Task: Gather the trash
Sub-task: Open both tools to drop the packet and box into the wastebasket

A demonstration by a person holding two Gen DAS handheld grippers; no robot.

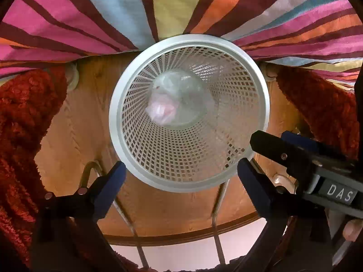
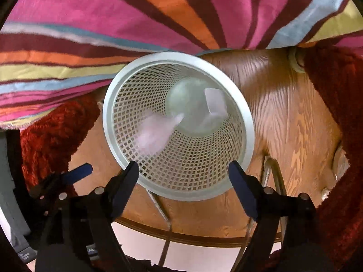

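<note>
Trash is dropping into the white mesh basket [image 1: 188, 113], which stands on the wooden floor [image 1: 74, 136] against the edge of a striped cloth [image 1: 68, 22], with a red shaggy rug [image 1: 22, 113] at either side; seen from the left wrist, a crumpled clear bag with something pink inside [image 1: 168, 108] lies at the bottom; seen from the right wrist, a blurred pale scrap [image 2: 156, 131] appears part way down the wall and a whitish piece [image 2: 215, 106] sits near the base; the left tongs [image 1: 181, 170] stand wide apart with nothing between them, poised over the near rim; the right tongs [image 2: 183, 174] are likewise spread and empty, their dark arm crossing the basket's right edge in the left view; to finish the drop well, I would hold both tongs above the mouth until the pieces settle, keep the tips clear of the rim so the light basket does not tip, then lift straight up and avoid knocking the two tools together
</note>
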